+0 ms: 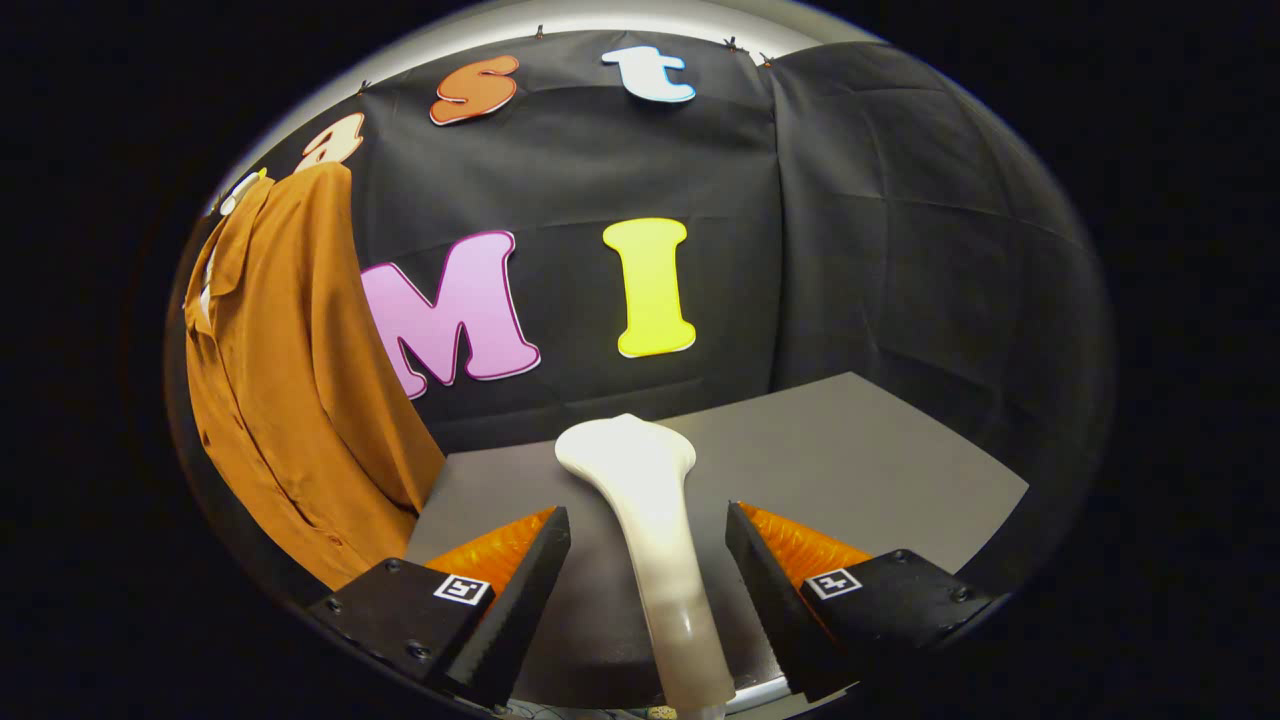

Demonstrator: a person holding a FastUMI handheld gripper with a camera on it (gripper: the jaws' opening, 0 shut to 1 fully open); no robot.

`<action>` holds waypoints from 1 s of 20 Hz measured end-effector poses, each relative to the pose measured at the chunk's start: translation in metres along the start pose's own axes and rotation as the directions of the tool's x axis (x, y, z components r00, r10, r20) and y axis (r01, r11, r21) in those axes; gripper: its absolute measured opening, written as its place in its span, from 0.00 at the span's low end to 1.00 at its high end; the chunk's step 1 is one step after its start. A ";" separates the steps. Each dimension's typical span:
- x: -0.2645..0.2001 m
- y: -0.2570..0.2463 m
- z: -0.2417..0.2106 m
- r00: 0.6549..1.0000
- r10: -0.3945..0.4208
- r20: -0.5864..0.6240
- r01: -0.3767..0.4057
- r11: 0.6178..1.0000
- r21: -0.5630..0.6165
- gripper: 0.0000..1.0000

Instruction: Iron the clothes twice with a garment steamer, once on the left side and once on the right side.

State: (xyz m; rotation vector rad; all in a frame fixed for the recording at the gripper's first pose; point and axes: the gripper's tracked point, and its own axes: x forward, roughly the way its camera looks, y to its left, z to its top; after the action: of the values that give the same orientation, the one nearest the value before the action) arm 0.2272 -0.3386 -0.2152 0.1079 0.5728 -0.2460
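A white garment steamer [650,520] lay on the grey table, its handle running between the open fingers and its head beyond them. A brown shirt [290,390] hung left of it.

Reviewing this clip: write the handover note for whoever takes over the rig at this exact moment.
Gripper: open, fingers either side of the steamer's handle, not pressing it.
Garment steamer: white, lying on the grey table, head pointing toward the back wall.
Brown shirt: hanging to the left, beyond the fingers, apart from the steamer.
Done: gripper lined up on the handle.
Left: close on the handle, lift, steam left side, then right side.
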 end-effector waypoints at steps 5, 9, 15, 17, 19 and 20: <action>0.020 -0.008 -0.022 0.995 -0.014 -0.099 0.014 1.000 -0.008 0.86; 0.026 -0.009 -0.032 0.987 0.004 -0.159 -0.004 1.000 0.003 0.72; 0.023 -0.006 -0.031 0.986 0.046 -0.159 -0.048 0.999 -0.004 0.47; 0.017 -0.011 -0.023 0.991 0.031 -0.129 -0.030 0.999 0.014 0.47; 0.009 -0.011 -0.014 0.995 0.022 -0.097 -0.020 1.000 0.022 0.47; 0.003 -0.010 -0.009 0.997 0.019 -0.080 -0.017 1.000 0.021 0.47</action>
State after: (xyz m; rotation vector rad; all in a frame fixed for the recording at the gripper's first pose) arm 0.2225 -0.3469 -0.2249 0.1434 0.6490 -0.2311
